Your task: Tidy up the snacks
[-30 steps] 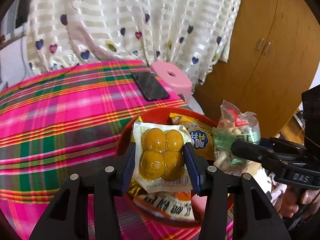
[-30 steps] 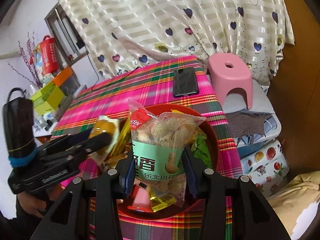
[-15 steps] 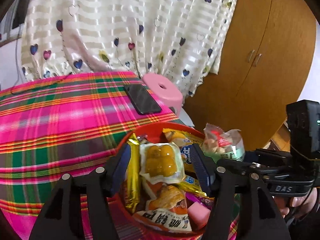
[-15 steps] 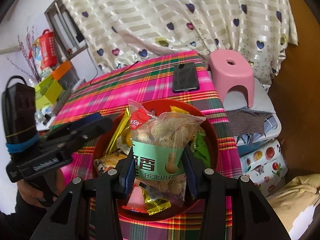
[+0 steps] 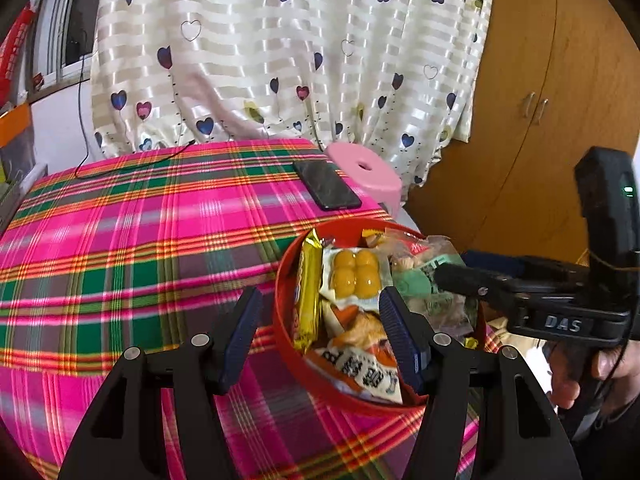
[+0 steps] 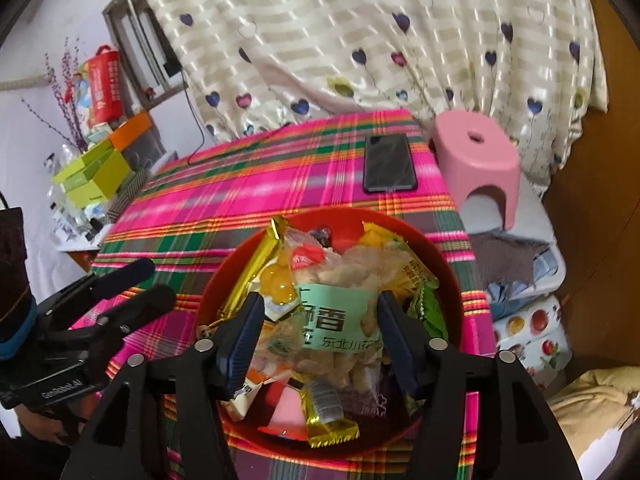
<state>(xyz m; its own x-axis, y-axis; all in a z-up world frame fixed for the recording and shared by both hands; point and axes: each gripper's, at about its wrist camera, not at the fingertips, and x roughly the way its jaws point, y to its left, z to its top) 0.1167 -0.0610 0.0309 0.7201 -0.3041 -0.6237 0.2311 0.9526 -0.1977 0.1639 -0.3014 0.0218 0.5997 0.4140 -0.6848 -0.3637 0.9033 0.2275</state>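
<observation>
Over the red bowl (image 6: 448,268), at the table's (image 5: 120,248) 5 o'clock corner, both grippers are held above a heap of snack packets. The left gripper (image 5: 320,320) is spread wide with nothing pinched; its jaws have just been opening, and the yolk packet (image 5: 356,276) lies loose on the heap at 12 o'clock from the fingers. The right gripper (image 6: 318,328) is also spread, its jaws having just been opening; the green packet (image 6: 340,312) sits between the pads, but no pressing is seen, so it is judged released and resting on the pile. The bowl is seen close to the table's edge, with a pink stool (image 6: 476,160) and a phone (image 6: 390,164) at 12 to 1 o'clock. Several risks are judged from this. The green packet is laid high on the heap and could slide off toward 3 o'clock, over the rim and off the table. A finger could catch a wrapper edge as a gripper is withdrawn, and a packet could be dragged out. The bowl itself could be nudged toward the edge by the left gripper's inner finger (image 5: 400,332), which is seen just over its near rim. The gold bar (image 5: 308,292), propped against the wall at 9 o'clock, could be tipped out by such a knock.
</observation>
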